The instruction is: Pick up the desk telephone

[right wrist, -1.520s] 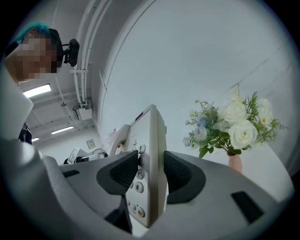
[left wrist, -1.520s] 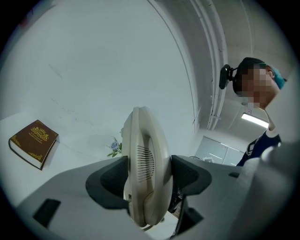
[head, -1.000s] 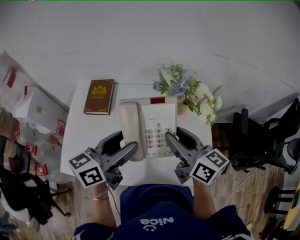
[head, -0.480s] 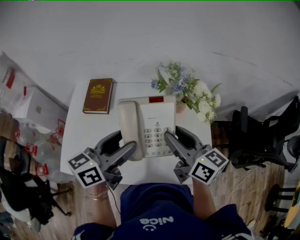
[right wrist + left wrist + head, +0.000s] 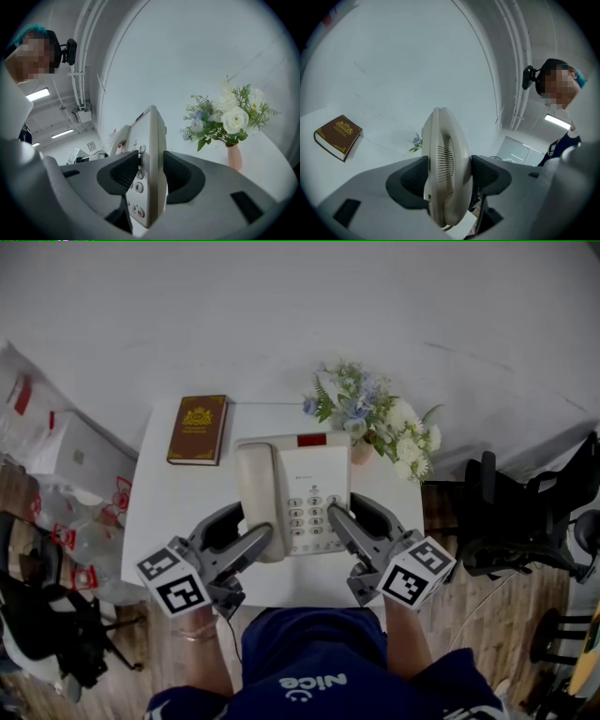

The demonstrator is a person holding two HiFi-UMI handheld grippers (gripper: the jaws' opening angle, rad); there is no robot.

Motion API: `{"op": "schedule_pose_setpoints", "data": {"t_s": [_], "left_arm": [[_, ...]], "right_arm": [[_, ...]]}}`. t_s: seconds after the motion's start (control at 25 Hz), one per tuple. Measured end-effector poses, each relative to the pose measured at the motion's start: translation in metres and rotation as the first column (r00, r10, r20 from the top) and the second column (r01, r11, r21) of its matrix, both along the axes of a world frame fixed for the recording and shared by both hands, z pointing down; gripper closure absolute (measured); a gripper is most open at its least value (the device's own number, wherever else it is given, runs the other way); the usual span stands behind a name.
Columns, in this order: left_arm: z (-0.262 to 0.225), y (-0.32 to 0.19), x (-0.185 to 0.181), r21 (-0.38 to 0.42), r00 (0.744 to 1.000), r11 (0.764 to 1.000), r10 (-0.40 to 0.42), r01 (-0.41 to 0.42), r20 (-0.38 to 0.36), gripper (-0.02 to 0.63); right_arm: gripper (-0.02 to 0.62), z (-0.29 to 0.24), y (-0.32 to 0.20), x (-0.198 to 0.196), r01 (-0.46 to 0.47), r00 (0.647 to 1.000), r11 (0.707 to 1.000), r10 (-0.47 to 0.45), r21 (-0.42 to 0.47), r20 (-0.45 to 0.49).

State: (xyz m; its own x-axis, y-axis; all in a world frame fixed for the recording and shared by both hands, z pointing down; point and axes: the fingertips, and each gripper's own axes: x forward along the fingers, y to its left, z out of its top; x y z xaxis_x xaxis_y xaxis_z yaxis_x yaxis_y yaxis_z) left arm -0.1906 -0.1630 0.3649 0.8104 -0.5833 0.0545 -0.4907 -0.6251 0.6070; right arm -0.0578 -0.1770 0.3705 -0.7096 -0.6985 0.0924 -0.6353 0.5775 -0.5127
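Desk telephone (image 5: 305, 486) mid-way on the table (image 5: 173, 521) before you, book (image 5: 198, 430) behind-left of it, vase of flowers (image 5: 367, 420) at its far right corner, your left gripper (image 5: 255, 524) on its left side, right gripper (image 5: 345, 512) on its right.

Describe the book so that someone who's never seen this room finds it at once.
Find the white table in front of the person. At its far left corner, left of the cream telephone, lies the book: flat, dark brown, with a gold emblem on its cover, unlike the pale telephone and the flowers.
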Motion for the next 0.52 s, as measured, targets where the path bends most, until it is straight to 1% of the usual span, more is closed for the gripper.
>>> {"op": "schedule_pose_setpoints", "data": {"t_s": [0.2, 0.52], "left_arm": [[-0.0005, 0.0032, -0.0014, 0.0, 1.0, 1.0, 0.001, -0.001, -0.006, 0.304], [0.0012, 0.0084, -0.0044, 0.005, 1.0, 1.0, 0.001, -0.001, 0.003, 0.304]], "right_arm": [[0.413, 0.0, 0.004, -0.0007, 0.0, 1.0, 1.0, 0.0, -0.003, 0.003], [0.413, 0.0038, 0.0097, -0.0043, 0.0, 1.0, 1.0, 0.0, -0.011, -0.001]]}}
